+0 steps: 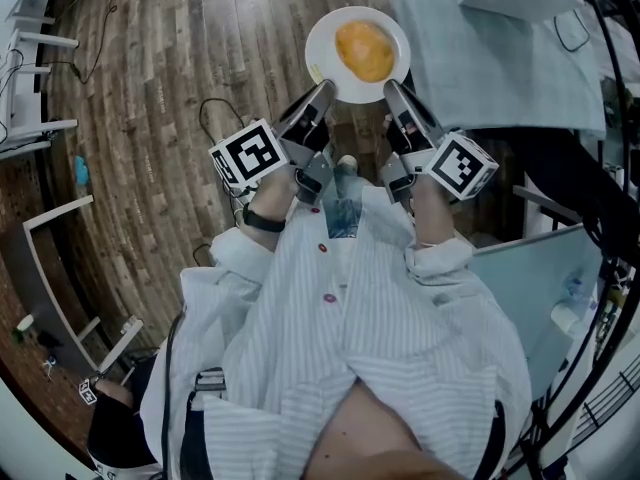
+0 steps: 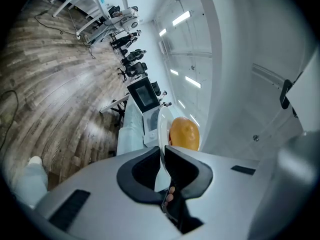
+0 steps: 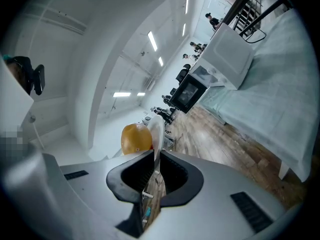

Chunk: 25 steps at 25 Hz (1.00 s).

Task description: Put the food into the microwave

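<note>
Holding up a round white plate (image 1: 357, 53), the two claws pinch its near rim, one on each side. The left gripper (image 1: 322, 94) is clenched on the plate's left edge. In the left gripper view the thin rim sits tight between its dark pads (image 2: 182, 165). The right gripper (image 1: 394, 90) is clamped on the right edge the same way.

A yellow-orange lump of food (image 1: 364, 50) lies in the middle of the plate. The plate is in the air over the brown wooden floor (image 1: 160, 118), close in front of the person's white striped shirt (image 1: 340, 318).

Far ahead, a white box with a dark front (image 2: 142, 95) stands by a table with a pale cloth (image 3: 270, 104).
</note>
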Available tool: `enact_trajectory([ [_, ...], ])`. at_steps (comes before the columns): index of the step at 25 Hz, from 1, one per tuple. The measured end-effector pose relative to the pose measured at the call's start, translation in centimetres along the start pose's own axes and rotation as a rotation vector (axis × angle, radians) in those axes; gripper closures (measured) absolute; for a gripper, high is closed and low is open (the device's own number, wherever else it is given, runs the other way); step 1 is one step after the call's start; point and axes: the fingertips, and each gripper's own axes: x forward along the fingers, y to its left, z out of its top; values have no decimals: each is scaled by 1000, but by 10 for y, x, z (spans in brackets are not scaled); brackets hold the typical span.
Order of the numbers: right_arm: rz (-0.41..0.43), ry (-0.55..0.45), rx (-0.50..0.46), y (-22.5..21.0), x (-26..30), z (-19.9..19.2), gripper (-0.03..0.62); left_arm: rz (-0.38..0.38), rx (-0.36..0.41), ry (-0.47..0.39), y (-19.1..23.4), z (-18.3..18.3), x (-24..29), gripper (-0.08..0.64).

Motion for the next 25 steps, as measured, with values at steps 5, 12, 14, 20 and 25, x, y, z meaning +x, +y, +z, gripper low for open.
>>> enact_trajectory([
  [5, 23, 16, 7, -7, 10, -3, 541, 14, 0, -22, 12, 3, 2, 532],
  [12, 16, 29, 15, -13, 88, 18, 541, 14, -11, -20, 41, 74, 33, 532],
  [14, 11, 26, 23, -15, 108, 27, 541, 15, -6, -8, 45, 94, 44, 532],
  [20, -32, 9, 45, -31, 166, 52, 541, 1, 9, 21, 63, 155, 83, 532],
  [25, -39, -16, 30, -32, 211, 71, 541, -33, 13, 35, 75, 196, 106, 532],
])
